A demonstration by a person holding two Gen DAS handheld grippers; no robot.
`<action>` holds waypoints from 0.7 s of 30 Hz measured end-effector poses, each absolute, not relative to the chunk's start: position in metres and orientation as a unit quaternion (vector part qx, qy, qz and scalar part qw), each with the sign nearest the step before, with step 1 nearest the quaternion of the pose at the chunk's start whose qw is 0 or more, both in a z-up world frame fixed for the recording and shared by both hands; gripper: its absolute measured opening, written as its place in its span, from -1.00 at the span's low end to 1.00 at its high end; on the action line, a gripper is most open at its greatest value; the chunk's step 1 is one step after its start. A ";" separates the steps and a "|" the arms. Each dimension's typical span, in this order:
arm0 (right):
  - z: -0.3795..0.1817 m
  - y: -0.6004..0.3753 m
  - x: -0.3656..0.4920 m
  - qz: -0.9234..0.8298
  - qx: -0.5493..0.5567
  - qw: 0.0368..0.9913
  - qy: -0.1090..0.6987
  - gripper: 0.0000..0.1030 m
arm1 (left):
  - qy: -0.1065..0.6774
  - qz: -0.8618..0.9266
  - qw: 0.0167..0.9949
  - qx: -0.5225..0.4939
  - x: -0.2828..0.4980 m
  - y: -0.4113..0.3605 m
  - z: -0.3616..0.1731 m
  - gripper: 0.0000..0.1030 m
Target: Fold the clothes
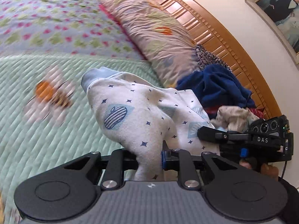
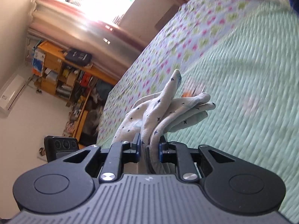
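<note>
Basically both grippers, left gripper (image 1: 149,156) & right gripper (image 2: 148,149), are clamped on the star-print garment (image 1: 134,110) w/ thin bunched bites; fabric could slip, snag laundry pile (image 1: 220,93) at 2 o'clock.

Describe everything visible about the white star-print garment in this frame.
The white star-print garment looks like soft cotton knit, dotted with small navy stars and pale blue patches, one showing a striped apple, with a grey-blue ribbed cuff. It hangs bunched and creased above the green quilt, pinched by the left gripper and the right gripper.
</note>
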State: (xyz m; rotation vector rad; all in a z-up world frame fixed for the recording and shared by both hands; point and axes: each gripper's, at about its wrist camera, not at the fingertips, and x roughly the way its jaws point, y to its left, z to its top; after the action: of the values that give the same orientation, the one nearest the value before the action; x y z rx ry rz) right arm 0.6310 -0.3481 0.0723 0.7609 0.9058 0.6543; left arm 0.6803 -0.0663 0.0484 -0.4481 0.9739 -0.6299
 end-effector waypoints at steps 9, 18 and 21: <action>0.029 -0.429 0.721 0.248 0.350 0.805 0.409 -0.62 | 0.465 -0.302 0.815 -0.167 0.779 -0.151 -0.009 -0.58; -0.066 -0.415 0.779 0.195 0.319 0.797 0.474 -0.62 | 0.526 -0.216 0.816 -0.107 0.817 -0.166 -0.110 -0.55; -0.093 -0.404 0.787 0.169 0.302 0.797 0.494 -0.59 | 0.526 -0.199 0.820 -0.108 0.814 -0.158 -0.119 -0.07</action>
State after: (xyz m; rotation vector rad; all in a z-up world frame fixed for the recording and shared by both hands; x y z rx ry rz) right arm 0.7867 -0.4040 -0.0927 0.6493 1.0615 0.3626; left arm 0.8140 -0.1582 -0.1189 -0.2305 1.1203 -0.4231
